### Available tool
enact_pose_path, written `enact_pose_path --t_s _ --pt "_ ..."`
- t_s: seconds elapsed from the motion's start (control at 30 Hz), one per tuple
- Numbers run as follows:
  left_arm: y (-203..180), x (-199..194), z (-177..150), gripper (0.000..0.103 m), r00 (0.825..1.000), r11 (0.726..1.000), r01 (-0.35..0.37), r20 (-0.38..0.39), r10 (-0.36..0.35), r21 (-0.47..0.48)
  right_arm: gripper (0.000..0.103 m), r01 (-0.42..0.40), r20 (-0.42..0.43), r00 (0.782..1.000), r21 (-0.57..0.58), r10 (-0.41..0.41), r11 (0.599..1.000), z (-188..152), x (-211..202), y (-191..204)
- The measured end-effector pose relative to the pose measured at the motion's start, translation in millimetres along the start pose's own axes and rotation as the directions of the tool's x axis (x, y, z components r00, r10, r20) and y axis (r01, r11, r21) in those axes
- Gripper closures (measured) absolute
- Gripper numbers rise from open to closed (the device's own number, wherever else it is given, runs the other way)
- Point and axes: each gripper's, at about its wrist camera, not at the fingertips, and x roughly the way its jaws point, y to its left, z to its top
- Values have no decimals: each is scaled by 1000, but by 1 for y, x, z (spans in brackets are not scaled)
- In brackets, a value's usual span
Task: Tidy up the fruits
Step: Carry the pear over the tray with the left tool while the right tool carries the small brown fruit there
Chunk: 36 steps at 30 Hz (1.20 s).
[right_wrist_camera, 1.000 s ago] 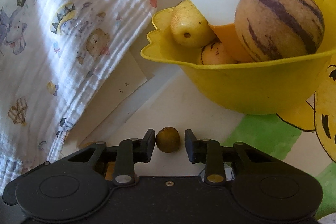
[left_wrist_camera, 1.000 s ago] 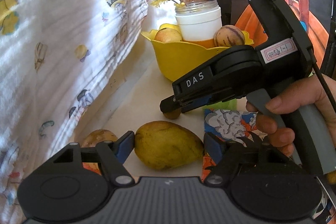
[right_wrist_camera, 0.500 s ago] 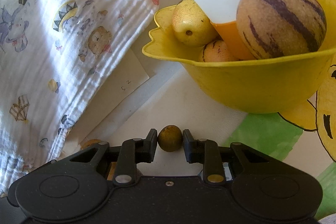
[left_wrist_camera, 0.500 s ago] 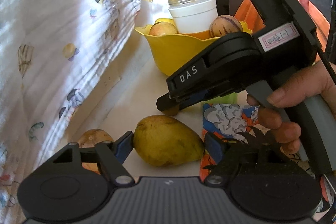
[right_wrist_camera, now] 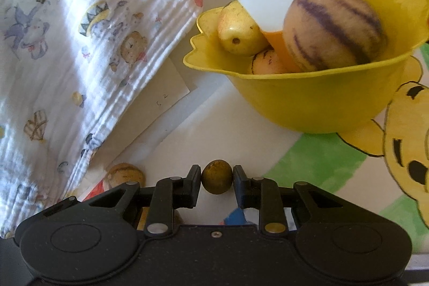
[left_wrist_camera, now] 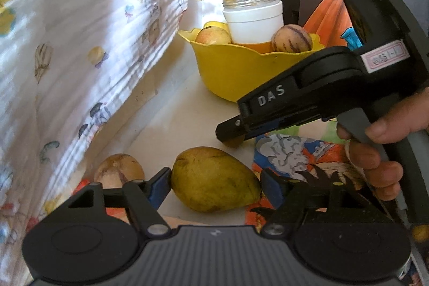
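Fruit first, left wrist view: the left gripper brackets a large yellow-green mango near the printed cloth, jaws closing, not yet pressing. It looks heavy and smooth; grip its broad middle.

Right wrist view: the right gripper pinches a small round olive-brown fruit, light and firm, near the yellow plastic bowl.

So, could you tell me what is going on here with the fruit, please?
A person is sorting fruit with two tools. The right hand-held gripper is shut on a small brown fruit, facing the yellow bowl, which already holds several fruits. The left hand-held gripper straddles a green mango on the table; its jaws are closing, and whether both pads touch is unclear.
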Motion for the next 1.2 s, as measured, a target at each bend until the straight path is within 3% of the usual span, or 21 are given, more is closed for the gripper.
enact_pose_path --t_s 0.23,0.57,0.93,1.2 --pt "-10 -15 1 28 999 998 44 18 -43 -36 75 -3 -7 1000 -26 3 1000 -10 -41 -4" --pt "-41 -39 9 28 994 995 94 55 -92 -21 75 -21 47 999 -1 21 1000 -26 -119 -26" --pt "-92 -54 23 28 980 985 173 99 -173 8 75 87 123 988 14 -88 996 -60 -203 -70" --pt "-133 -60 22 28 967 971 236 87 -238 39 75 140 141 979 59 -147 988 -81 -232 -107"
